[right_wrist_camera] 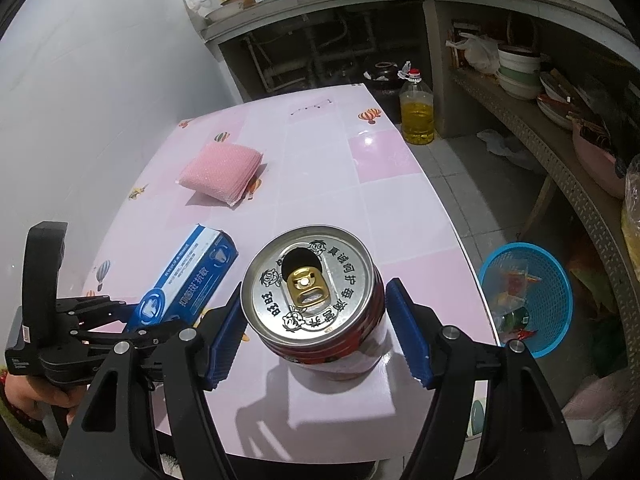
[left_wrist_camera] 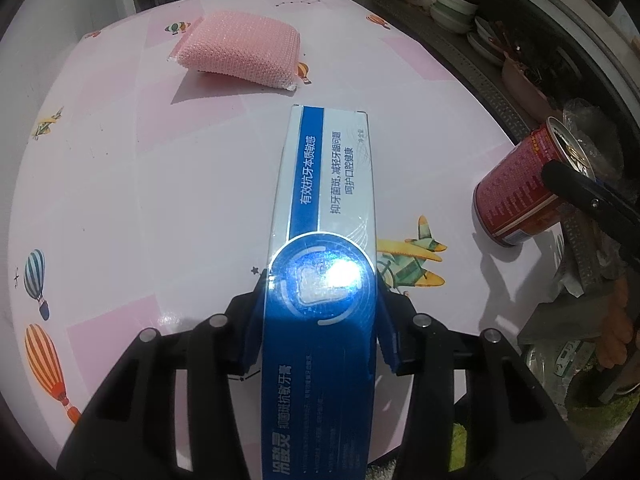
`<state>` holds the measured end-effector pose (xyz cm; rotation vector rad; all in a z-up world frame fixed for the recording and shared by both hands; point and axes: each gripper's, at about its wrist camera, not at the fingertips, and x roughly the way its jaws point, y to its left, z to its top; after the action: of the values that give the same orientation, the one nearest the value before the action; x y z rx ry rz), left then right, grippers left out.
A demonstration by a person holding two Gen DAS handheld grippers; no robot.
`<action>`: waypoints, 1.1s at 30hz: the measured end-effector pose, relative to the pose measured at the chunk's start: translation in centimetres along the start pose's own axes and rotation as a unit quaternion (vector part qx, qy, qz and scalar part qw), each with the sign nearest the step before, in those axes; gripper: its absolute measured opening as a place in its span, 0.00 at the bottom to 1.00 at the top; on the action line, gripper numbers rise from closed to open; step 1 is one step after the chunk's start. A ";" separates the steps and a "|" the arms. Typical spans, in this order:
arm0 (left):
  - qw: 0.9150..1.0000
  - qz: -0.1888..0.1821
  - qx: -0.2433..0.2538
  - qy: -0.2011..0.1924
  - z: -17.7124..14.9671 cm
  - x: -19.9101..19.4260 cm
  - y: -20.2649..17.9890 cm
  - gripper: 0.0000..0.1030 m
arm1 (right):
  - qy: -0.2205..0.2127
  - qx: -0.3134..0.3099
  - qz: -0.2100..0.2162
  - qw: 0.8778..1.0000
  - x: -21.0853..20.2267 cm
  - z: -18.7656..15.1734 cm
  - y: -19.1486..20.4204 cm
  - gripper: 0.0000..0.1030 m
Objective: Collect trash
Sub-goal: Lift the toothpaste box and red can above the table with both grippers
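Now the left gripper (left_wrist_camera: 320, 324) clamps the toothpaste box (left_wrist_camera: 328, 200) beside the can (right_wrist_camera: 316, 300), which the right gripper (right_wrist_camera: 316, 338) straddles unclosed; next, probably carrying both to the blue basket (right_wrist_camera: 560, 300).

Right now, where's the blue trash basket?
In the right wrist view, the blue basket sits on the floor at right, just past the pink table edge, below the shelf.

Left gripper (left_wrist_camera: 320, 320), right gripper (right_wrist_camera: 314, 336): black ribbed arms, silver round screws, blue ridged pads.
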<state>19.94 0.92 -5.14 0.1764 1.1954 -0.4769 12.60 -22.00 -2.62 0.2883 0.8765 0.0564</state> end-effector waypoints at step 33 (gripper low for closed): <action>0.998 -0.044 -0.008 -0.052 0.9 -2.6 -0.3 0.42 | -0.048 -0.010 -0.013 0.999 -2.3 0.3 1.4 0.64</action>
<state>19.89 1.01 -2.41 0.0847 1.1077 -0.5472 11.45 -21.12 -0.35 0.2590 0.7834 0.0279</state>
